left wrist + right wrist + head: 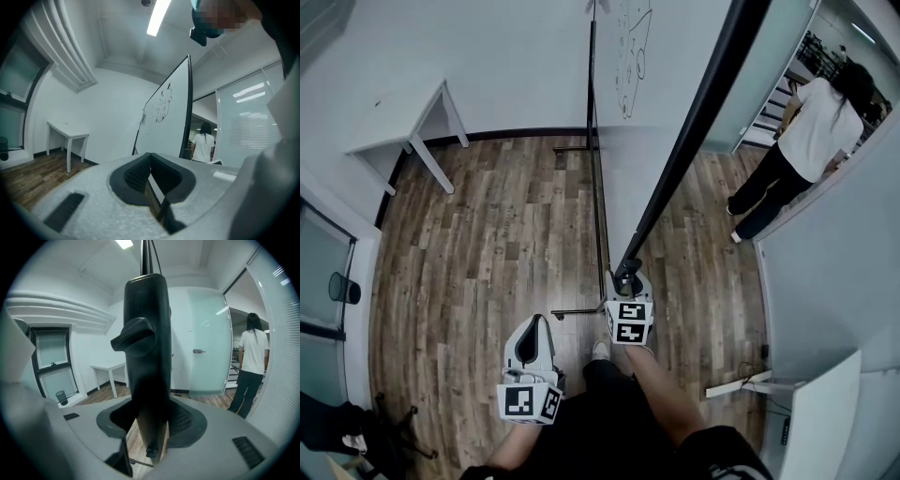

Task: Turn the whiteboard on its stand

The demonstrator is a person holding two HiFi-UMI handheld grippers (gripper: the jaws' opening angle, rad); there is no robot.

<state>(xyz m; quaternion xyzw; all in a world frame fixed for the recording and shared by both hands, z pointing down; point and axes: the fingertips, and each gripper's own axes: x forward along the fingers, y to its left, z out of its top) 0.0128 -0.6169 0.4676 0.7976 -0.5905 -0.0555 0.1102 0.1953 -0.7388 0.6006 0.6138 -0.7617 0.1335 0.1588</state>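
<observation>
While the right gripper (150,427) had its fingers closed on the black edge frame of the whiteboard (143,333), the left gripper (150,157) hung apart from the board with its fingers shut on nothing. Only floor and a rail of the stand (601,225) showed past its fingertips. In the right gripper view the frame rose straight up out of the fingers, and a black locking knob (133,336) stuck out from it just above them. From the head view the board ran away from the right fingers, seen almost edge-on. Its white face with a few drawn marks lay to the left of the frame, and the stand's floor rail lay below it. The left fingers were back and to the left of the right ones, nearer the person's body.

The turning step appeared to be in hand: the grip was made, and the board looked tilted on its pivots. The next move would likely call for a steady swing of the gripped edge about the stand's axis. The right fingers would have to stay clamped so that the smooth frame did not slip. The left gripper was free to steady the stand or meet the far edge. Whether the knob was loosened could not be told.
</observation>
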